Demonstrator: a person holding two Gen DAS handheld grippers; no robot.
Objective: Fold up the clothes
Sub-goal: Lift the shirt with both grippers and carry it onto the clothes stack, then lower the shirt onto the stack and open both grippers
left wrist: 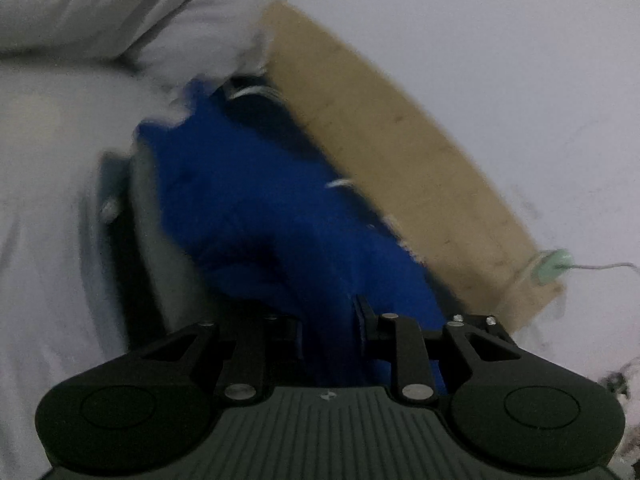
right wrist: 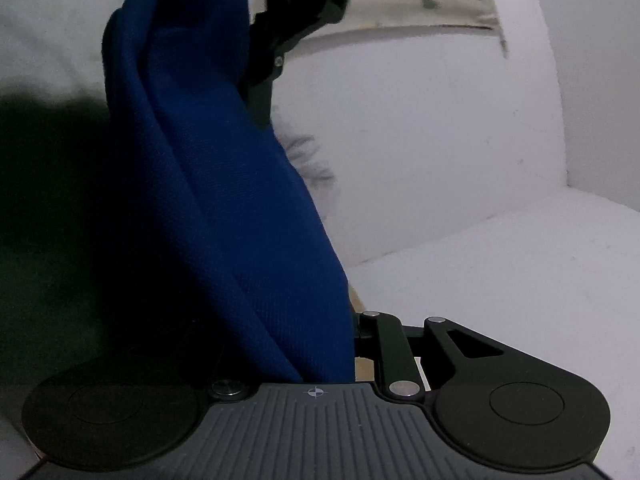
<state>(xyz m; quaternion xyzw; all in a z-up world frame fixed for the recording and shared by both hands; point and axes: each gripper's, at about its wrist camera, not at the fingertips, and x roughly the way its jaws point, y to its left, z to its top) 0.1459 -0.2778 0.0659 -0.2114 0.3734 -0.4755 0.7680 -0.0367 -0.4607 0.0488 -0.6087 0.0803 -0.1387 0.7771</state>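
Left gripper [left wrist: 328, 320] and right gripper [right wrist: 352, 336] each clamp the blue garment [right wrist: 224, 184], stretching it toward 12 o'clock for folding

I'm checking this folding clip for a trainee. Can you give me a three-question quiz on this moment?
1. True or false: the blue cloth lies between the right gripper's jaws.
2. What does the left gripper hold? A) white pillow B) blue cloth C) green cord
3. What colour is the board beside the cloth in the left wrist view?

Key: 1 true; 2 B; 3 tan.
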